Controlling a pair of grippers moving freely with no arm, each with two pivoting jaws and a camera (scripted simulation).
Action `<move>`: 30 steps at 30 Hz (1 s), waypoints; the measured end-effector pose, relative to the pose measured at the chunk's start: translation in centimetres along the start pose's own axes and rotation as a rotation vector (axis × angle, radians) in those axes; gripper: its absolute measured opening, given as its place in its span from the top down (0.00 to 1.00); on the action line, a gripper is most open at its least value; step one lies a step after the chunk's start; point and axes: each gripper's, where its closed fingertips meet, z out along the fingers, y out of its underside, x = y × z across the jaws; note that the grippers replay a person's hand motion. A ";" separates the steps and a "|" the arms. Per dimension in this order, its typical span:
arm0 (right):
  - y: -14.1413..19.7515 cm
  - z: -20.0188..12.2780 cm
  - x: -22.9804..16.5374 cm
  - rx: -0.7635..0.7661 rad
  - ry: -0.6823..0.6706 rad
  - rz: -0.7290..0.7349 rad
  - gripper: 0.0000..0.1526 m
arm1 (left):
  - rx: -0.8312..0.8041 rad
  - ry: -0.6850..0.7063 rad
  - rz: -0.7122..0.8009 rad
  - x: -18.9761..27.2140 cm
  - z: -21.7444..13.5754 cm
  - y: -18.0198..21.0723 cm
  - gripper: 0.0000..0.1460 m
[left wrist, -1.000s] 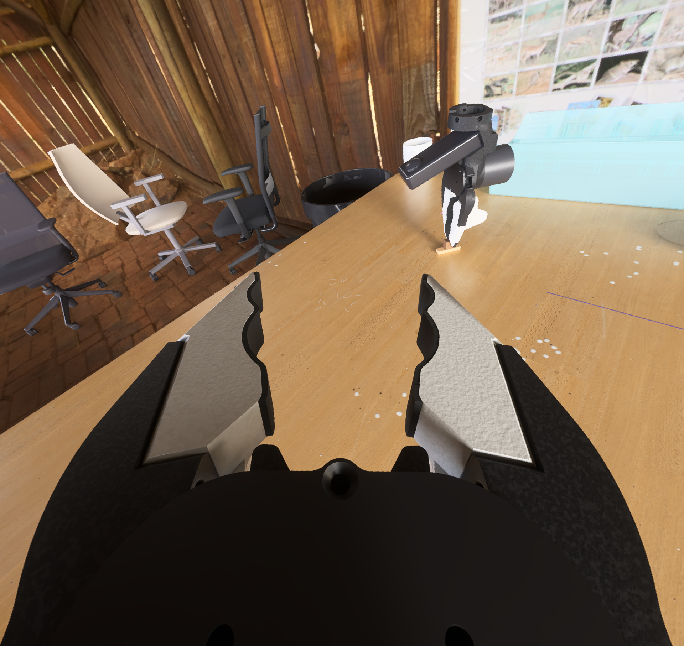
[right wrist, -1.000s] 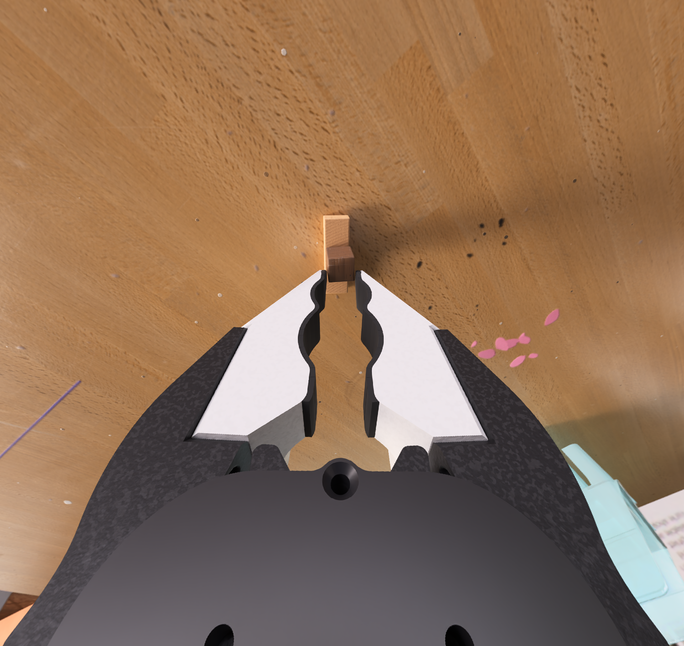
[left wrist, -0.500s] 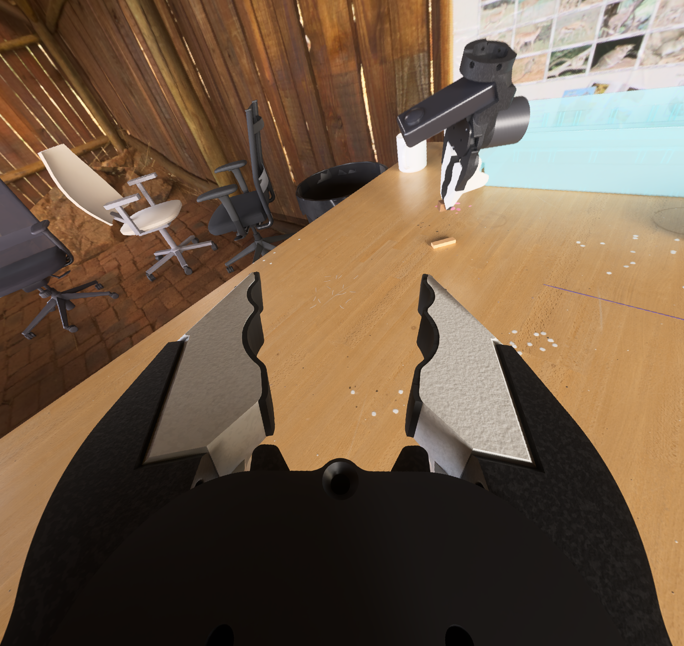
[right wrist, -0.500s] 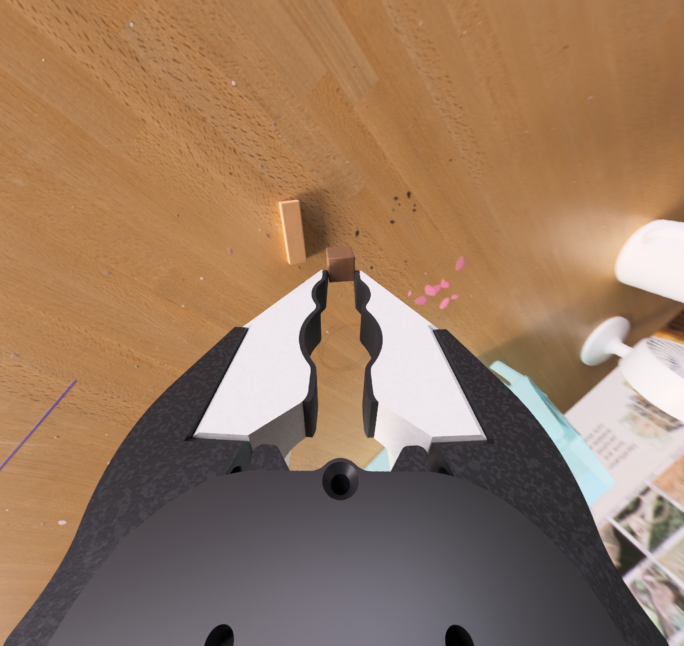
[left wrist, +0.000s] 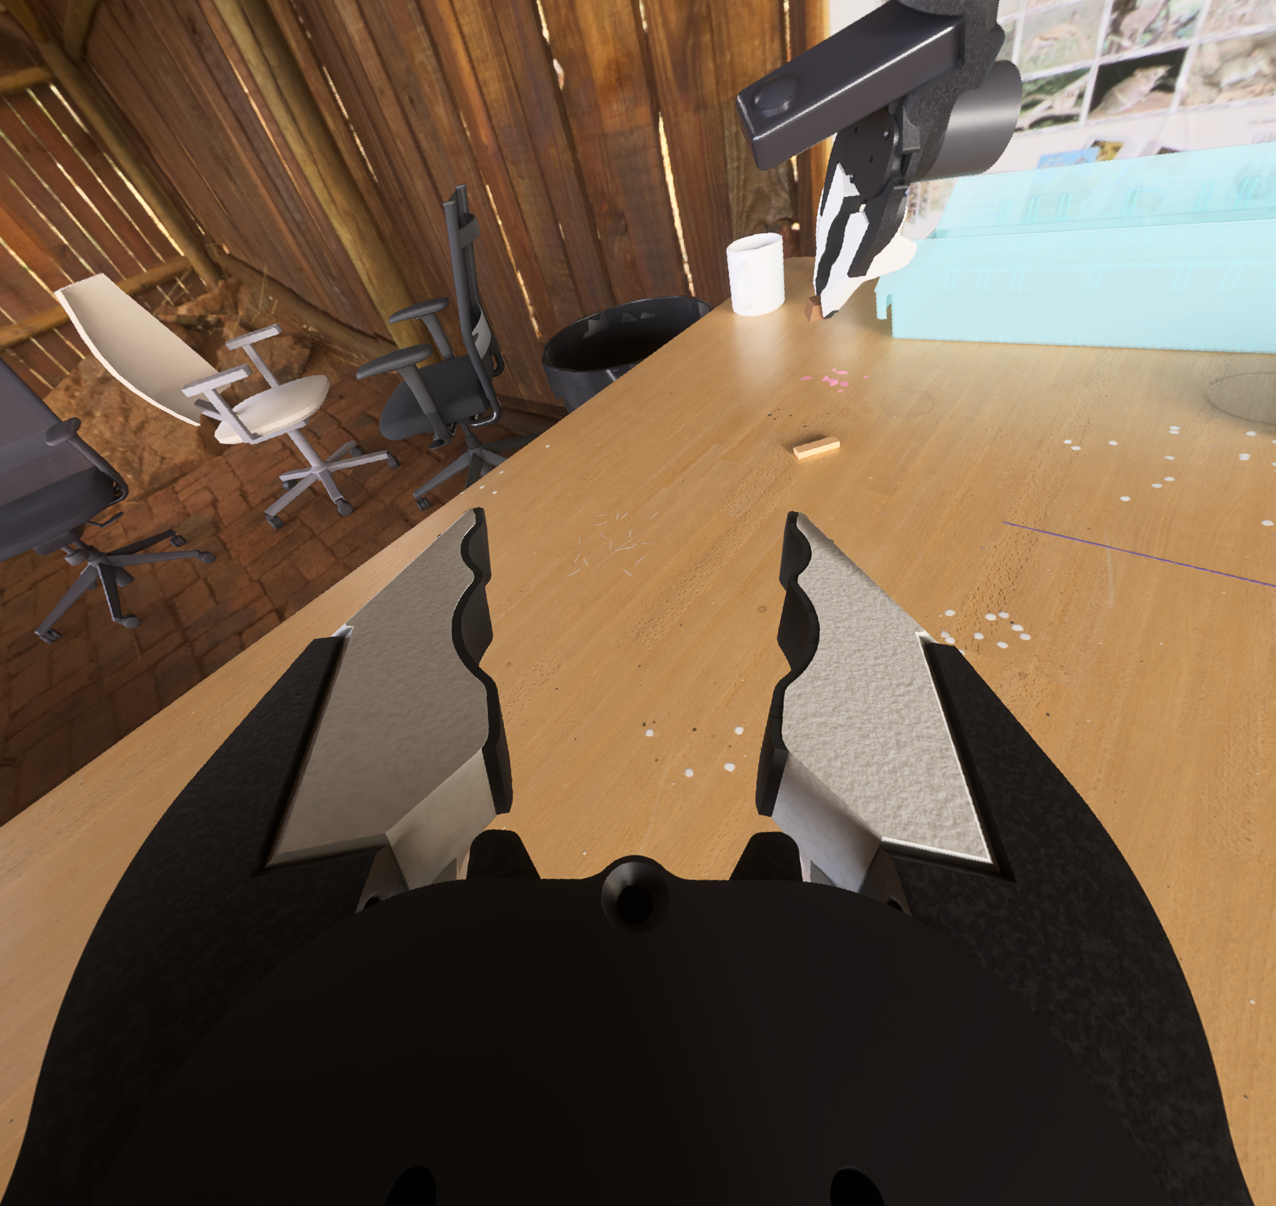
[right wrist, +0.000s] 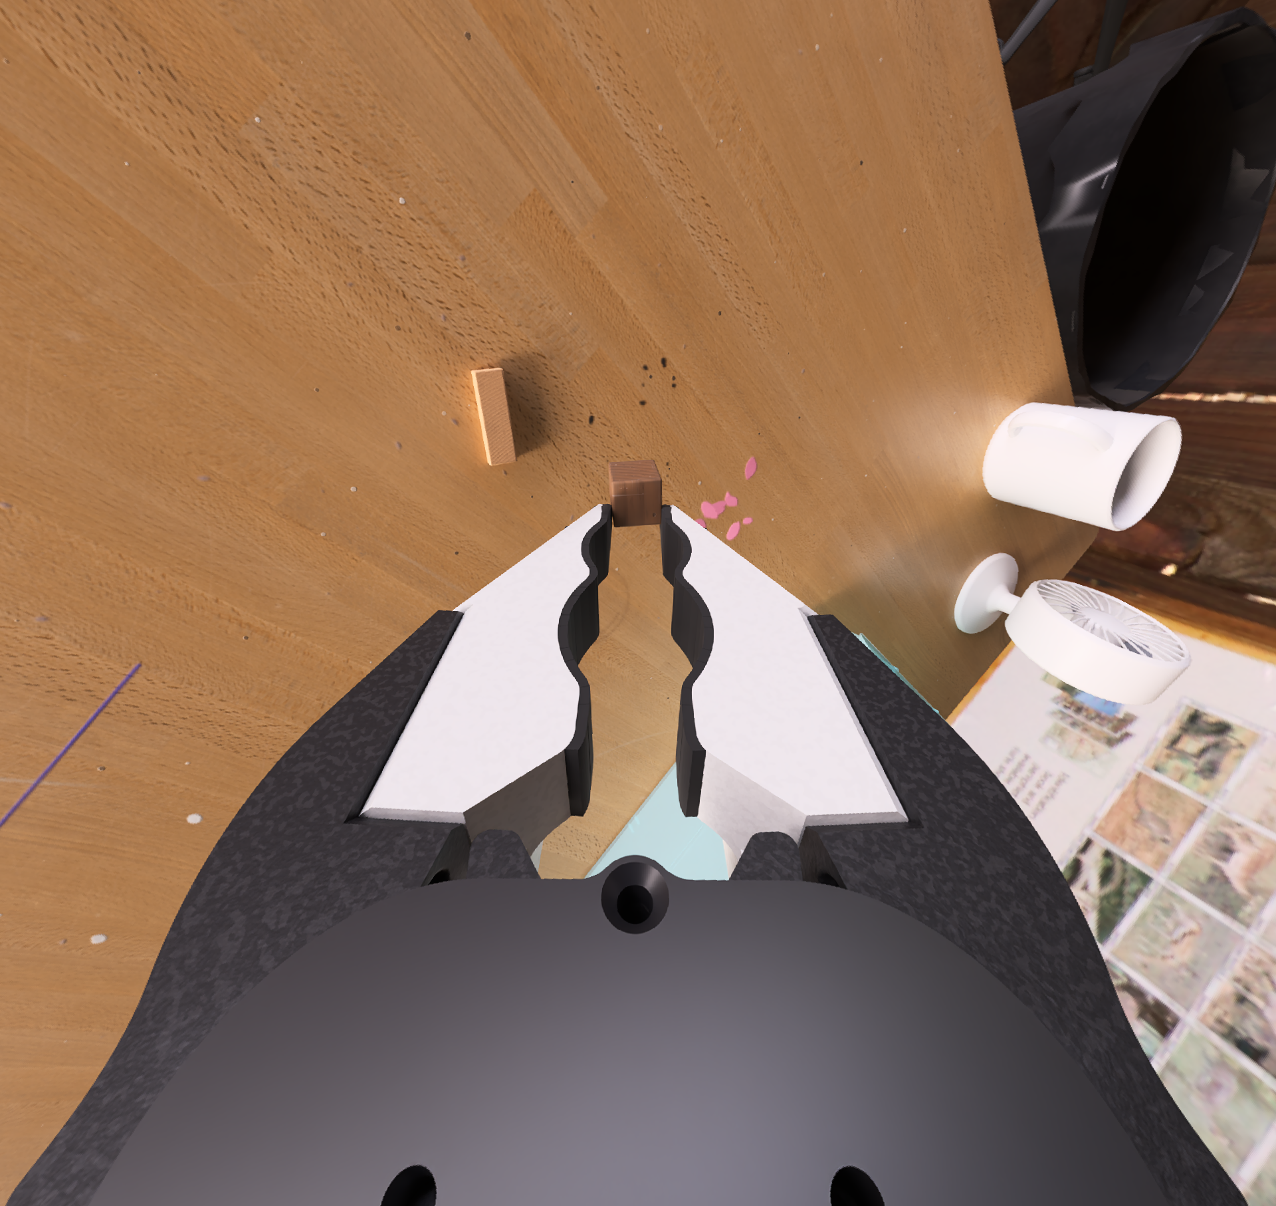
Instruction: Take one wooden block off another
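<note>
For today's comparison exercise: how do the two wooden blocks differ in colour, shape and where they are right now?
The dark block is brown and cube-like; the light block is pale tan, long and flat. The dark block is clamped at the tips of the right gripper, lifted clear; the light block lies alone on the table, touched by nothing. Both show wood grain.

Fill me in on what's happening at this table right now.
The right gripper is shut on a small dark wooden cube and holds it in the air above the wooden table. The light flat wooden block lies alone on the table, apart from the cube, so the two are separated. The left gripper hovers open and empty over the near part of the table. A white mug stands near the table's edge.
</note>
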 end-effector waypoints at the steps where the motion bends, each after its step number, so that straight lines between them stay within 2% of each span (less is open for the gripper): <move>1: 0.0 -0.1 0.1 0.001 0.002 -0.001 0.91 | -0.001 0.001 0.001 0.0 0.0 0.0 0.42; 6: -0.4 -1.3 0.3 0.013 0.007 -0.005 0.91 | -0.004 0.002 0.005 0.1 0.1 0.0 0.42; 10: -2.4 -4.1 -0.2 0.094 -0.031 -0.013 0.91 | 0.000 -0.001 0.003 -0.1 0.0 0.0 0.42; 15: -6.4 -8.4 -2.3 0.181 -0.074 -0.053 0.91 | 0.003 -0.004 0.006 -0.2 -0.2 -0.1 0.42; 20: -12.2 -11.3 -6.4 0.299 -0.211 -0.042 0.91 | 0.011 -0.010 0.010 -0.3 -0.6 -0.5 0.42; 24: -16.3 -10.9 -11.0 0.338 -0.371 -0.006 0.91 | 0.019 -0.015 0.012 -0.4 -1.0 -0.8 0.42; 30: -19.5 -6.2 -18.2 0.266 -0.588 0.018 0.91 | 0.026 -0.026 0.019 -0.6 -1.6 -1.0 0.42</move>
